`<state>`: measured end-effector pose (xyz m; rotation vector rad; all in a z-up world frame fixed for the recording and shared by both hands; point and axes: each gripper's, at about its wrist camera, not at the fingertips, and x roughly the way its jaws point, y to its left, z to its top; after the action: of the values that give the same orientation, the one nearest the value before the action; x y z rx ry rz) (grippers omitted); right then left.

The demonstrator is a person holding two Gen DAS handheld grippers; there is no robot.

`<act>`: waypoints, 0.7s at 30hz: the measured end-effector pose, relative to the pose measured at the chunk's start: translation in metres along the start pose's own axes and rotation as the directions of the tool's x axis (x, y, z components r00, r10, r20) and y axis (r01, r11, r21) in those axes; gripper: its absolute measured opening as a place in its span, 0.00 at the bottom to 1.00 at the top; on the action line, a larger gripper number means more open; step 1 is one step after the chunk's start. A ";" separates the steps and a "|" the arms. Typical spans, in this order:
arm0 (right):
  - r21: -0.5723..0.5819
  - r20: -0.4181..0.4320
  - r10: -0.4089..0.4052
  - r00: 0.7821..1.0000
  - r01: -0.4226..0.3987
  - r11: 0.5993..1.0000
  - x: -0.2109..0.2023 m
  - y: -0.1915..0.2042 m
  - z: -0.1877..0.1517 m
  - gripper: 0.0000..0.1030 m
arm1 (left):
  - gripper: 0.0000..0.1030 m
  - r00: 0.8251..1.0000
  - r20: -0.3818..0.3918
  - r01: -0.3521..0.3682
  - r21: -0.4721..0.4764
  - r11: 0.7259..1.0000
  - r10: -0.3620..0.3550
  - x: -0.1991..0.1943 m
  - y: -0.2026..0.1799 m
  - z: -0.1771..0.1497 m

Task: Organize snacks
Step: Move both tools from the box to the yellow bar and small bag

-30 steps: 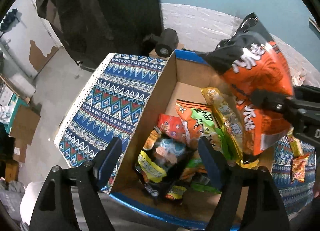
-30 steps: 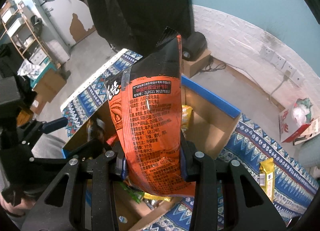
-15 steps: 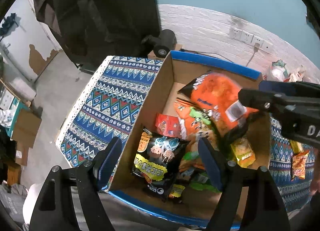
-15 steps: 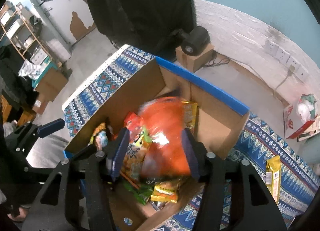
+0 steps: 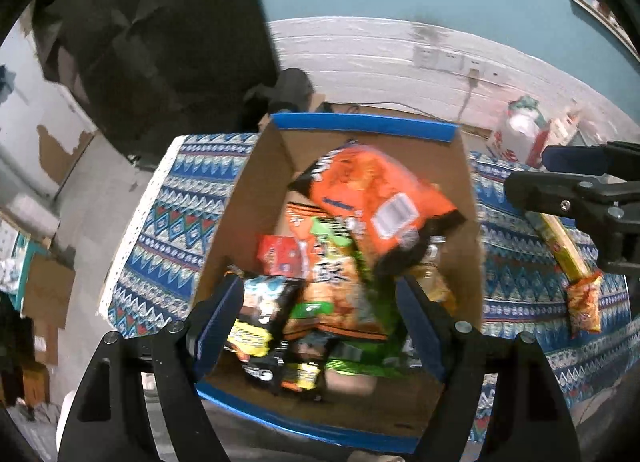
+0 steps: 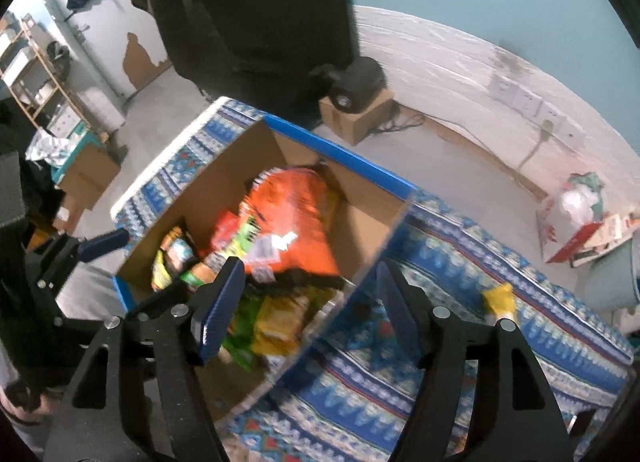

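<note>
In the left wrist view, the big orange snack bag (image 5: 372,201), which a second ago hung clamped in the right gripper above the box, now lies loose on top of the pile inside the cardboard box (image 5: 464,197), tilted with its dark lower end toward the box's right wall. That means one more snack is stowed, and the job moves on to those still outside: a long yellow packet (image 5: 560,246) and a small orange packet (image 5: 584,306) lie on the patterned cloth (image 5: 168,229) to the right of the box. The left gripper (image 5: 320,322) hovers over the near end of the box, jaws well apart and gripping nothing, with the snack pile showing between them below. The bag is glossy, orange with black ends and a white barcode label facing up, puffy and crinkled. In the right wrist view, the right gripper (image 6: 310,302) has let go; its jaws are opening with nothing between the pads, and it stands over the box's near right wall. The same bag shows blurred against the far corner, and a yellow packet (image 6: 500,300) waits on the cloth just beside the right finger.
</note>
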<state>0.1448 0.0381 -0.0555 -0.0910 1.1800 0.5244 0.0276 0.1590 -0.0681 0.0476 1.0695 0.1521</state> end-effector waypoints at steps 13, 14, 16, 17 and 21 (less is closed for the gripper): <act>0.134 -0.036 -0.114 0.993 0.118 0.984 -0.046 -0.098 -0.056 0.70 | 0.77 0.994 -0.018 0.108 0.108 0.988 -0.107 -0.010 -0.070 0.003; 0.145 -0.039 -0.121 0.992 0.125 0.982 -0.048 -0.105 -0.061 0.70 | 0.77 0.994 -0.018 0.113 0.118 0.987 -0.112 -0.011 -0.076 0.003; 0.162 -0.044 -0.129 0.991 0.135 0.978 -0.052 -0.114 -0.068 0.70 | 0.77 0.993 -0.019 0.121 0.140 0.983 -0.119 -0.012 -0.089 0.004; 0.173 -0.045 -0.135 0.990 0.141 0.975 -0.055 -0.122 -0.073 0.70 | 0.78 0.992 -0.020 0.123 0.152 0.981 -0.121 -0.013 -0.096 0.004; 0.197 -0.058 -0.154 0.986 0.163 0.967 -0.063 -0.141 -0.088 0.70 | 0.78 0.991 -0.026 0.135 0.187 0.973 -0.132 -0.014 -0.117 0.005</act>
<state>0.1141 -0.1367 -0.0621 -0.0226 1.2496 0.2609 0.0367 0.0416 -0.0667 0.1448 1.0940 -0.0707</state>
